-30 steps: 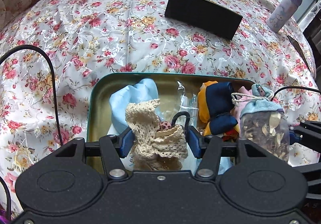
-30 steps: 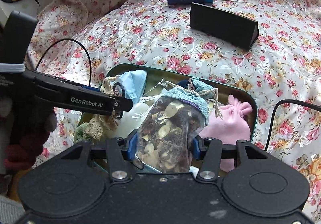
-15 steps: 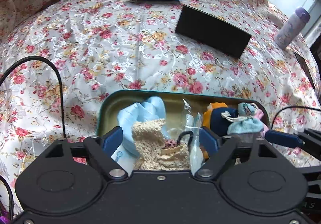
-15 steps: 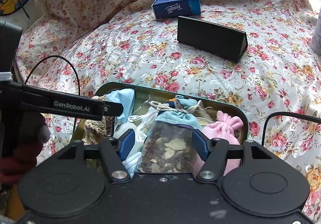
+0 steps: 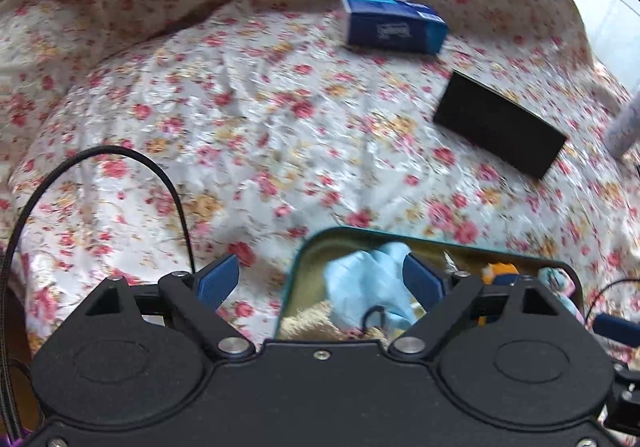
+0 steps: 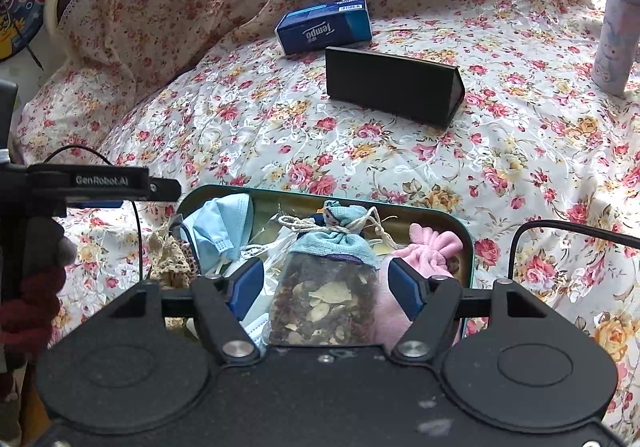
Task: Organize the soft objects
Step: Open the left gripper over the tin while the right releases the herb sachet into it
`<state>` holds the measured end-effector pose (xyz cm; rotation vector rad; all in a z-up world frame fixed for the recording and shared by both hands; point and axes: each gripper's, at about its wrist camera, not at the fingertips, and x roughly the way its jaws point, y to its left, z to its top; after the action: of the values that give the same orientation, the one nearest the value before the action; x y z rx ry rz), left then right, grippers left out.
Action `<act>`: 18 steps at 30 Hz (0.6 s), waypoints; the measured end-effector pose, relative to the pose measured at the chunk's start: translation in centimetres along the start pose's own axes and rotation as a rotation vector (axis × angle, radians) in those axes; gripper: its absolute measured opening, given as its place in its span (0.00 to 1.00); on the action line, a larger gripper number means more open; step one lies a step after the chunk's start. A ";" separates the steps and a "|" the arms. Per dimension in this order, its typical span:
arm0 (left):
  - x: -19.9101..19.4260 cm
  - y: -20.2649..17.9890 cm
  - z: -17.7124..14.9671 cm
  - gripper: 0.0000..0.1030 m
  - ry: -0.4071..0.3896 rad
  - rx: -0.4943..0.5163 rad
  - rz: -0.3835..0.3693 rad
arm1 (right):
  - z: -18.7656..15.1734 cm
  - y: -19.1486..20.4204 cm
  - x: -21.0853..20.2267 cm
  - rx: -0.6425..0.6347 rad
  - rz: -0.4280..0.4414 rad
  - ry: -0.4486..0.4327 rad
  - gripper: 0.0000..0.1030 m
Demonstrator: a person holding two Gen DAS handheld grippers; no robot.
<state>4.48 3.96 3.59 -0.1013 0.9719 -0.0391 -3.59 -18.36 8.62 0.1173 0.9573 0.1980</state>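
A: How stands the right gripper (image 6: pixel 326 289)?
B: Its jaws have just been opening; the clear sachet of dried petals with a blue cloth top (image 6: pixel 326 287) lies released between them, in the green metal tin (image 6: pixel 466 247).
A: And the left gripper (image 5: pixel 320 281)?
B: Its jaws also have just been opening, and grip nothing. The beige crocheted cloth (image 5: pixel 308 323) lies in the tin just ahead of it, the light blue face mask (image 5: pixel 364 283) just beyond.

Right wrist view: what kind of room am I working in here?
Most likely a bedroom at home: a floral bedspread covers a soft, rumpled surface, a dartboard hangs on the wall, and a tissue pack and drink bottle sit on the cover.
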 end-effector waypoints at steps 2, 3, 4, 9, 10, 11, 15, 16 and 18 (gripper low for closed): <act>-0.1 0.2 -0.1 0.83 -0.002 -0.004 0.015 | 0.0 0.1 -0.1 0.001 -0.003 -0.004 0.69; -0.1 0.2 -0.3 0.84 -0.001 -0.003 0.017 | -0.1 0.2 -0.1 0.002 -0.005 -0.006 0.70; 0.0 0.1 -0.4 0.84 0.004 0.000 0.018 | -0.1 0.2 -0.2 0.003 -0.008 -0.010 0.70; 0.2 -0.8 -1.4 0.87 0.027 0.036 0.022 | 0.0 0.4 -0.3 0.005 -0.040 -0.029 0.79; 0.2 -1.0 -1.5 0.88 0.031 0.041 0.024 | 0.1 0.4 -0.3 0.006 -0.047 -0.030 0.80; 0.2 -1.2 -1.6 0.88 0.037 0.047 0.025 | 0.1 0.4 -0.3 0.007 -0.054 -0.032 0.81; 0.3 -1.6 -1.9 0.88 0.052 0.059 0.022 | 0.1 0.1 -0.1 0.016 -0.087 -0.026 0.86; 0.4 -1.7 -1.9 0.88 0.054 0.061 0.022 | 0.1 0.0 0.0 0.020 -0.093 -0.024 0.86; 0.4 -1.9 -2.1 0.88 0.059 0.067 0.019 | 0.1 -0.2 0.1 0.029 -0.099 -0.021 0.87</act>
<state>2.99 1.88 2.29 -0.0289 1.0294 -0.0573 -3.43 -18.51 8.54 0.0983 0.9428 0.0915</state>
